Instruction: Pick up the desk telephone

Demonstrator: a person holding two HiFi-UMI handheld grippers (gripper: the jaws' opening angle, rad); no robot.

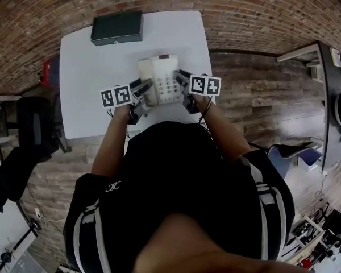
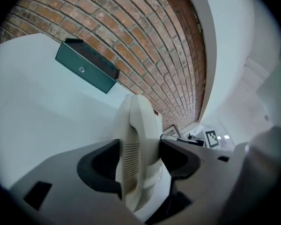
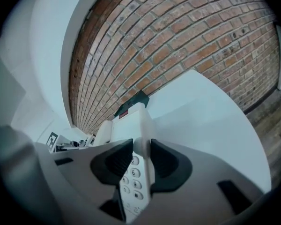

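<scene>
A cream desk telephone (image 1: 162, 78) with a handset on its left and a keypad sits between both grippers over the white table (image 1: 85, 90). My left gripper (image 1: 145, 88) is shut on the phone's left side; in the left gripper view its dark pads (image 2: 103, 165) clamp the handset edge of the telephone (image 2: 136, 135). On the phone's right edge my right gripper (image 1: 183, 79) is shut. The right gripper view shows that gripper (image 3: 141, 159) pinching the thin rim of the telephone (image 3: 131, 121) beside the number keys. Whether the phone's base touches the table is hidden.
A dark green flat box (image 1: 117, 28) lies at the table's far edge against the brick wall; the box (image 2: 86, 67) also shows in the left gripper view. A black chair (image 1: 31, 129) stands left of the table and another desk (image 1: 335, 95) at the right.
</scene>
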